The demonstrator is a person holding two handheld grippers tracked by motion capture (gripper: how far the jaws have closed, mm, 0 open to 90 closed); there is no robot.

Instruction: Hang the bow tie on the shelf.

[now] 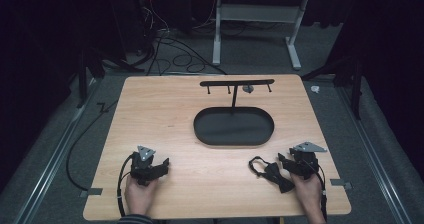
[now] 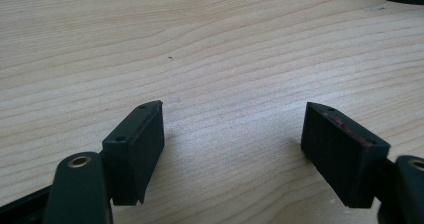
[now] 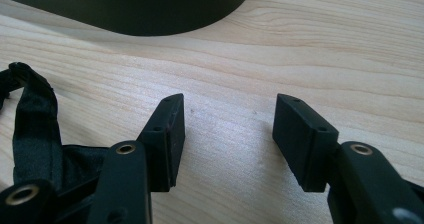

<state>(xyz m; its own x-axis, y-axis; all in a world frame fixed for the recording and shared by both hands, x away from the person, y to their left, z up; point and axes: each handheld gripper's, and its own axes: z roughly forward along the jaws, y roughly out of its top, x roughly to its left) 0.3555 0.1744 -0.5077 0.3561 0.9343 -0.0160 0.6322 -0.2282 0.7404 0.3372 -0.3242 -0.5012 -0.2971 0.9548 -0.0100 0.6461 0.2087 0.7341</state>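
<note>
The black bow tie [image 1: 272, 172] lay flat on the wooden table [image 1: 200, 129], its strap loop turned toward the middle of the board and its bow end toward your right hand [image 1: 310, 194]. It sat just beside the fingers of your right gripper [image 1: 283, 160], to their inner side and partly beneath the gripper's body, not between the pads. In the right gripper view the same bow tie [image 3: 35, 134] appeared left of the left finger, its strap curling up off the wood. Your right gripper [image 3: 227, 134] had its fingers spread wide, with bare wood between them and nothing pinched; that spread probably suited a soft, broad thing that needs room before a grasp.

Ahead of those fingers stood the black oval tray [image 1: 234, 126], whose rim [image 3: 150, 19] ran across the top of the right gripper view, well apart from the pads. From the tray's far side rose the thin post of a hanger stand [image 1: 237, 83], its crossbar carrying short pegs and one small grey piece. Such a bar would plausibly have served to hang the tie, which may explain why the tie waited on the near side, within your reach.

Your left gripper [image 1: 159, 165], well apart from the tie, rested low over the table in your left hand [image 1: 140, 194]. Its fingers [image 2: 135, 149] were likewise spread, holding nothing, and aimed across open wood.
</note>
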